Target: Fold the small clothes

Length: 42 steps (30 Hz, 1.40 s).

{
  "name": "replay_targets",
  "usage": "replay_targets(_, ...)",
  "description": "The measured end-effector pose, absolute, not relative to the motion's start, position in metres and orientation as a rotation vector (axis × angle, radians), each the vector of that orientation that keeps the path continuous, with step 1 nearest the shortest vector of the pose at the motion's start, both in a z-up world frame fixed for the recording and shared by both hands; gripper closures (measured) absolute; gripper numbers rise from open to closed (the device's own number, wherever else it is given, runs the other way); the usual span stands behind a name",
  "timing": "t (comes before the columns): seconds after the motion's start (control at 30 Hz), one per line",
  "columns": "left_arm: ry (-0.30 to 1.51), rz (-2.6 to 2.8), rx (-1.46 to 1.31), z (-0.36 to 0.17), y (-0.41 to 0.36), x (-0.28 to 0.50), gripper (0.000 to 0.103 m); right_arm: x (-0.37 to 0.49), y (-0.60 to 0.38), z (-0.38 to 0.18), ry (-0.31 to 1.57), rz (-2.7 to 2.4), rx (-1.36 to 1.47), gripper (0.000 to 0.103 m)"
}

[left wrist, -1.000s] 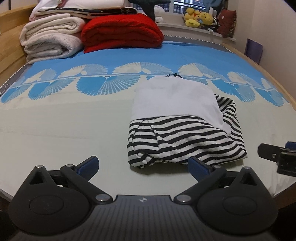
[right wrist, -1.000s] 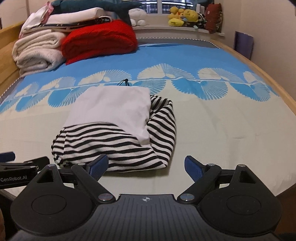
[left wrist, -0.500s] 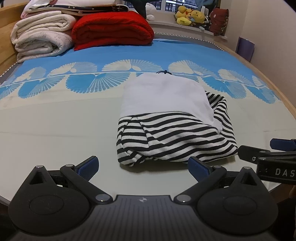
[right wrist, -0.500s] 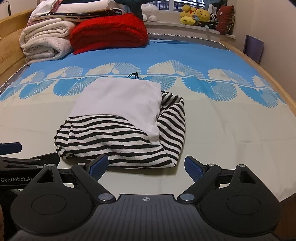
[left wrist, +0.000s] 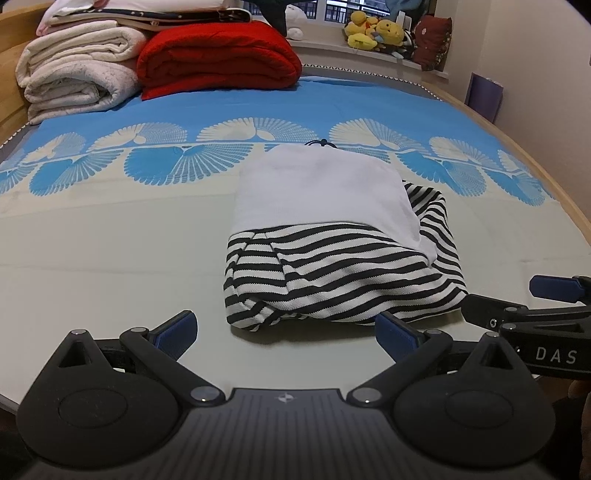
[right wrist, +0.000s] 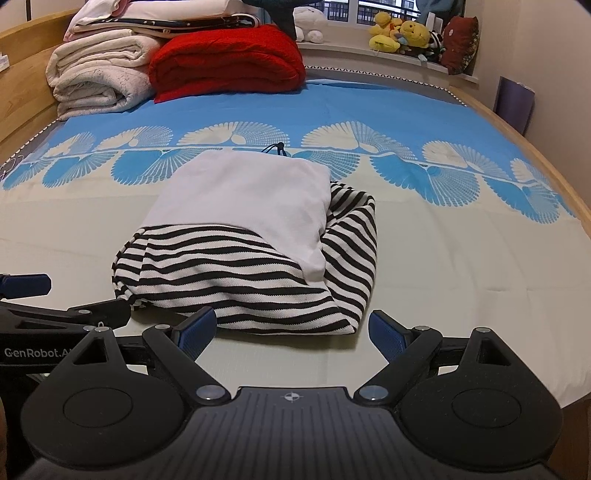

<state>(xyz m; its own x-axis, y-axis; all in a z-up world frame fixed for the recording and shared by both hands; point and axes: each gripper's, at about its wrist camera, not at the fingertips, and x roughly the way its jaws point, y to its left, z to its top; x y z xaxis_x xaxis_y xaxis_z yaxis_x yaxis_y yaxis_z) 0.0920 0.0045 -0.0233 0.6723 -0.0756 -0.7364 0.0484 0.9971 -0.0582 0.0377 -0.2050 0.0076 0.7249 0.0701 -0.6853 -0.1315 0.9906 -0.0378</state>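
A folded black-and-white striped garment [left wrist: 343, 280] [right wrist: 243, 280] lies on the bed, with a folded white garment [left wrist: 321, 192] [right wrist: 247, 192] on top of its far half. My left gripper [left wrist: 284, 332] is open just in front of the striped bundle's near edge, holding nothing. My right gripper [right wrist: 291, 328] is open too, its fingers straddling the near right part of the bundle without gripping it. Each gripper shows at the edge of the other's view: the right gripper [left wrist: 517, 314] at the far right, the left gripper [right wrist: 62, 314] at the far left.
The bed sheet [left wrist: 110, 240] is pale with a blue fan pattern further back. Rolled white blankets [left wrist: 77, 77] and a red blanket [left wrist: 218, 59] are stacked at the headboard end. Plush toys [right wrist: 402, 33] sit on the window sill. A wooden bed edge [right wrist: 554, 166] runs along the right.
Both grippers have moved in closer to the folded bundle and to each other. Both stay open. The clothes have not moved.
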Motion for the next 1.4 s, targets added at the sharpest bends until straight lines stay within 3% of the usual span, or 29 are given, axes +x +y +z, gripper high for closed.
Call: replay_targets(1.4,0.839,-0.068,-0.045,-0.0241,0.0032,0.0927,0.001,0.0367,-0.2042,0.0051,0.758,0.110,-0.083,0.013)
